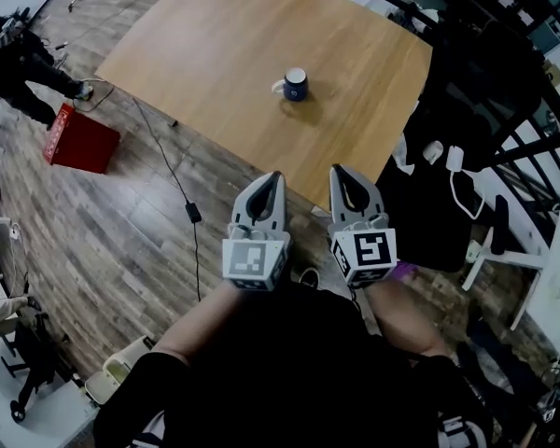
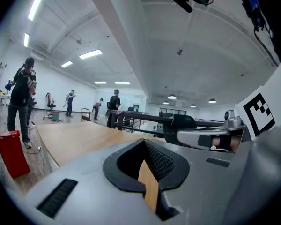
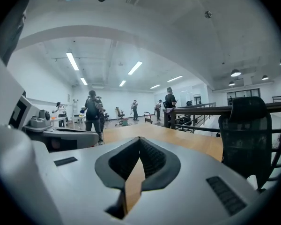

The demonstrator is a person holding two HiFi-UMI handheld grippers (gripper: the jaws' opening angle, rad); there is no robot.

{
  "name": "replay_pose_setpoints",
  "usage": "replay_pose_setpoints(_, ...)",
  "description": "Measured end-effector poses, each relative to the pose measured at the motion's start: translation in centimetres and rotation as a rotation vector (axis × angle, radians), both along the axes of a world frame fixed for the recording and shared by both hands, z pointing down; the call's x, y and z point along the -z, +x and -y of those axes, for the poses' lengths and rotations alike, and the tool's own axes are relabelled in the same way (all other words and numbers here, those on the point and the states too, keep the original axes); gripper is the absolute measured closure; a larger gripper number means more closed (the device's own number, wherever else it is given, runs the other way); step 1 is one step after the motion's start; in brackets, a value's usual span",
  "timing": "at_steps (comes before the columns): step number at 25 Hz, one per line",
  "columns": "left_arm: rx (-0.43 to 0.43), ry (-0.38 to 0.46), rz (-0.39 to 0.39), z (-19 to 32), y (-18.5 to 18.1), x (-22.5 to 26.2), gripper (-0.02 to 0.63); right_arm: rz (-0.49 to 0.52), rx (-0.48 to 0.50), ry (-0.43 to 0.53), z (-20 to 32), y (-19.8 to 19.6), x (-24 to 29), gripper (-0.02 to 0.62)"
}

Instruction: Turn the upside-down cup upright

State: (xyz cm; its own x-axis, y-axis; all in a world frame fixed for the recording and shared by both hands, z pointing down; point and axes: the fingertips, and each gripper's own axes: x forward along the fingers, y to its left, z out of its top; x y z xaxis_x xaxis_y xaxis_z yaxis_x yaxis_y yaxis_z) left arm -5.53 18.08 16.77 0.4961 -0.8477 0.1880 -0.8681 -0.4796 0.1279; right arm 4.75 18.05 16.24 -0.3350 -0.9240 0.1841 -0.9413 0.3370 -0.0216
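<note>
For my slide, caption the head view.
Shut left gripper and shut right gripper face a blue cup on a table.

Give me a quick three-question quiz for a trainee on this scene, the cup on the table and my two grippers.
1. Multiple choice: what colour is the cup on the wooden table? A) red B) blue C) green
2. True or false: the left gripper is holding the cup.
3. Fill in: the jaws of the right gripper are ____ (open or shut).

Key: 1 B. 2 False, as both grippers sit at the table's near edge, well short of the cup. 3 Shut, with nothing between them.
</note>
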Motion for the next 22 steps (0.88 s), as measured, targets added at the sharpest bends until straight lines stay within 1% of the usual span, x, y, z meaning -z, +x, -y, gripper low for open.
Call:
replay_pose_setpoints(5,-0.063,0.027,0.005,8.0,-0.8,-1.2,0.598,0.005,-0.043,-0.012,8.0,-1.2,-1.1,0.581)
replay_pose_setpoints(10,-0.087,0.035,0.048,14.8,-1.0,-4.3,0.598,0.015,-0.087,-0.033,14.7,-1.7,-3.8,0.581)
replay_pose_setpoints(17,-0.065,0.006,0.066,21.4,0.2,-10.2,0.598,0.037,-0.016,-0.112,21.6,-1.7,-10.7,0.58)
replay_pose_setpoints(20,-0.039,-0.012,0.067,23.7,-0.1,-12.9,0.598,0.035,0.005,-0.134,23.8,-1.8,-13.8,0.578)
replay_pose_setpoints(22,-0.029,-0.01,0.076,24.9,-0.3,-14.4,0.598,0.03,0.009,-0.139,25.1,-1.7,-15.4,0.576)
